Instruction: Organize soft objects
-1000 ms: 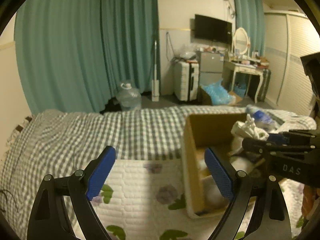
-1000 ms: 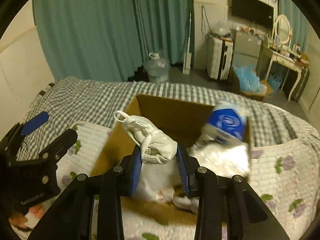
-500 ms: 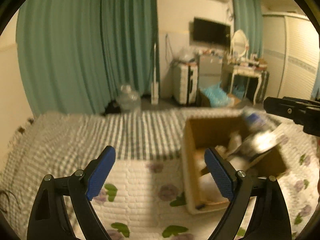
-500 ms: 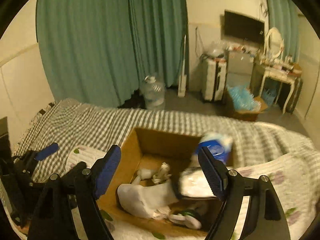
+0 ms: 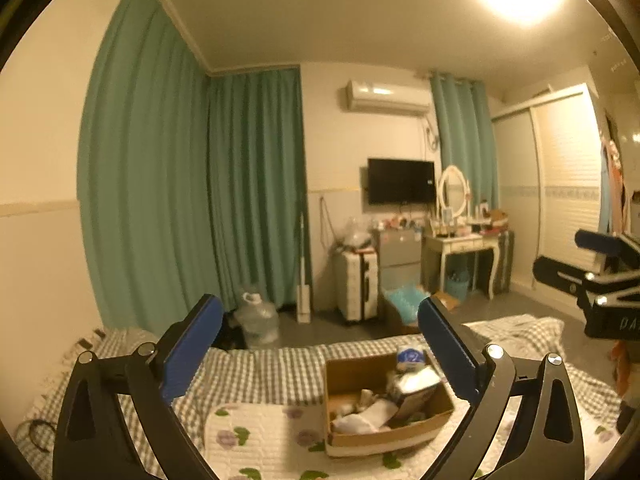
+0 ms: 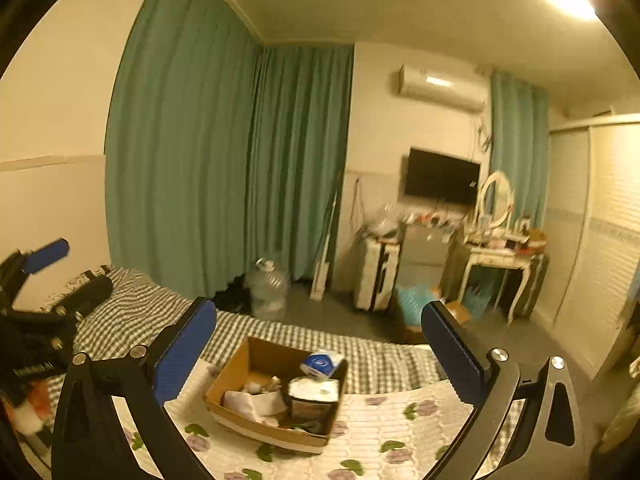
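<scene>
Soft objects, a heap of white cloth pieces (image 6: 256, 402) among them, lie inside the open brown cardboard box (image 6: 232, 368) that sits on the white quilted mat with purple flowers and green leaves (image 6: 384, 428), spread over the grey-and-white checked bedcover (image 6: 132, 312). The left gripper (image 5: 320, 356), black-framed with blue padded fingers, is held high above the bed with its fingers spread wide and nothing between them; the box shows low between them in its view. The right gripper (image 6: 320, 356), of the same build, is likewise spread wide and empty, raised well above the box. Each gripper appears at the edge of the other's view, the right one at the far right of the left camera (image 5: 592, 268). In the box, beside the cloth, stands a dark packet with a white top (image 6: 314, 400), and behind it against the far wall leans a blue-and-white wrapped pack (image 6: 320, 363). Beyond the bed stand a clear plastic water jug (image 6: 267, 288) on the floor, tall teal curtains (image 6: 224, 168), a white hard-shell suitcase (image 6: 376, 276), a black wall-mounted television (image 6: 440, 178) and a white dressing table with an oval mirror (image 6: 500, 248).
</scene>
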A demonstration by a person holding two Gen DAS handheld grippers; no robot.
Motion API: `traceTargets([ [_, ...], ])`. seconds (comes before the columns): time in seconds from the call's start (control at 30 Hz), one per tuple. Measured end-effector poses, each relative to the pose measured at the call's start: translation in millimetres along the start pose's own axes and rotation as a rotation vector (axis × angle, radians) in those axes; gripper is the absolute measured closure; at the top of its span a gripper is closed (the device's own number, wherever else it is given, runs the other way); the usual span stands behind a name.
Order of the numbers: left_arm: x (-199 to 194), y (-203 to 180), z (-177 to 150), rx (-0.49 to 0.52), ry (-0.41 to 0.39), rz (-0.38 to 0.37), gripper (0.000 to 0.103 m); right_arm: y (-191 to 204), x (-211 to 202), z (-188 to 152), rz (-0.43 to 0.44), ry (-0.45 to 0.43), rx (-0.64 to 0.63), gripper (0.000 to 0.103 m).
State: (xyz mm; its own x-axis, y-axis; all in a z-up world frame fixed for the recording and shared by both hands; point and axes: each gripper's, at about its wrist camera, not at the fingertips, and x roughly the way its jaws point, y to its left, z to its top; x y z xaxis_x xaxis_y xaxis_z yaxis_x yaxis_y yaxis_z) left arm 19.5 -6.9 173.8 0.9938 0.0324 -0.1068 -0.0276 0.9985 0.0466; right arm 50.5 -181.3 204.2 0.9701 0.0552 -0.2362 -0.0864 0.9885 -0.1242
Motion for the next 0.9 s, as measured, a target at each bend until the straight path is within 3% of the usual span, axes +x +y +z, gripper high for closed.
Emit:
traceTargets([
  [0.17, -16.9, 4.0, -22.0, -0.046, -0.029, -0.034, 0.002, -7.9, -18.7, -29.1, 0.043, -0.021, 0.058, 0.000],
  [0.37, 1.4, -1.5, -70.1, -0.062, 0.025, -0.040, 0.002, -5.1, 6.4, -89.2, 0.021, -0.022, 0.066, 0.000],
  [0.63, 36.3, -16.2, -152.1, 0.008, 0.149, -0.003, 0.002, 1.9, 63.7, -165.8, 0.014, 0.070, 0.091, 0.000],
  [0.73, 40.1, -17.9, -165.2, 0.007, 0.183, -0.004, 0.002, 5.8, 80.0, -193.5, 0.000, 0.131, 0.080, 0.000],
  [0.9, 38.1, -16.3, -165.8, -0.006, 0.188, 0.007, 0.002, 1.6, 92.4, -210.2, 0.016, 0.190, 0.128, 0.000],
])
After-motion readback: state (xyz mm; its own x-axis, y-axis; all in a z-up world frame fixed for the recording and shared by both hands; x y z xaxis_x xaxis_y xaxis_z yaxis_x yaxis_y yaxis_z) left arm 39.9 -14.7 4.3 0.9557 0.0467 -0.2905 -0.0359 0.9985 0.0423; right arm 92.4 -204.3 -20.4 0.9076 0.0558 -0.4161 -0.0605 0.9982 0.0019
